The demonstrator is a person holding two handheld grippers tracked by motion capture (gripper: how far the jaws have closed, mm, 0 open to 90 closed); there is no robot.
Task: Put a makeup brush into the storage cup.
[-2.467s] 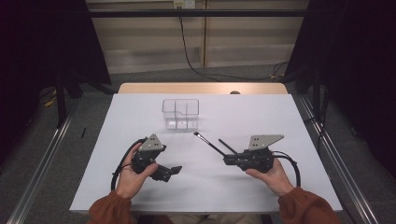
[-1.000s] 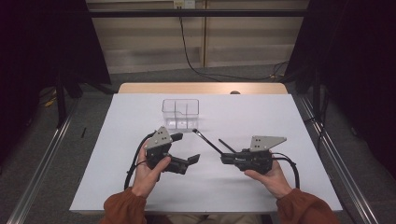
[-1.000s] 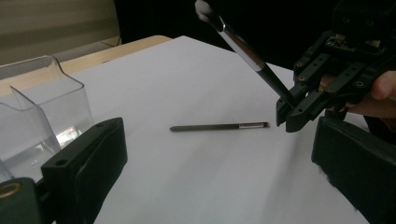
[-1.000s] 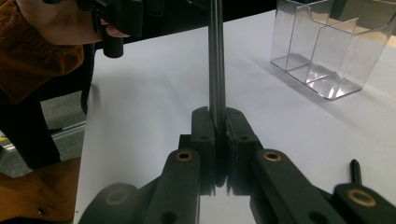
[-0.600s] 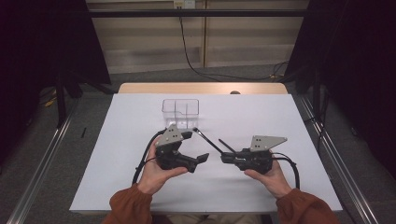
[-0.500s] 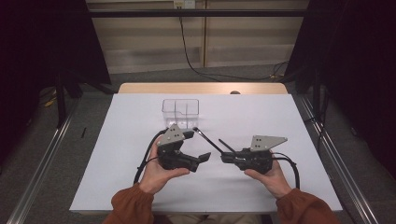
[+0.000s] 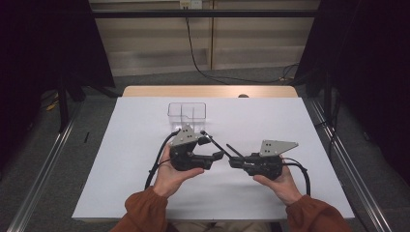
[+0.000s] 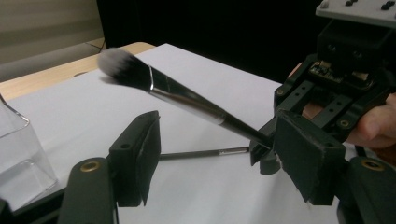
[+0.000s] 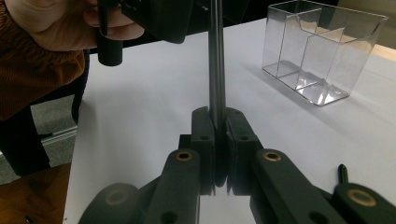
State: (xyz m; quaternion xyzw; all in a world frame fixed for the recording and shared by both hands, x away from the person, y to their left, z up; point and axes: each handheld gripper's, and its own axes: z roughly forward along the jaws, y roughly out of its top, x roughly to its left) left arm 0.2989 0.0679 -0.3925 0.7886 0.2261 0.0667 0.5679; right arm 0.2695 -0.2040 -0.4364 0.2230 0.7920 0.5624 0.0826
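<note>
A black-handled makeup brush (image 7: 215, 143) with a silver ferrule and grey bristles (image 8: 122, 65) sticks out slanting from my right gripper (image 7: 233, 162), which is shut on its handle end (image 9: 215, 60). My left gripper (image 7: 212, 155) faces the right one. Its jaws have just been closing and stand on both sides of the brush handle (image 8: 187, 100), with a gap at each pad (image 8: 147, 158). A second thin dark stick (image 8: 201, 153) lies flat on the white table below.
A clear plastic organiser (image 7: 186, 112) with compartments stands behind the grippers, toward the table's far edge; it also shows in the right gripper view (image 9: 317, 51). White table cover (image 7: 300, 125) spreads around both hands. Dark curtains and floor rails flank the table.
My left gripper has moved right and away from me, up to the brush held by the right gripper, and its jaws now straddle the handle. The right gripper has stayed put.
</note>
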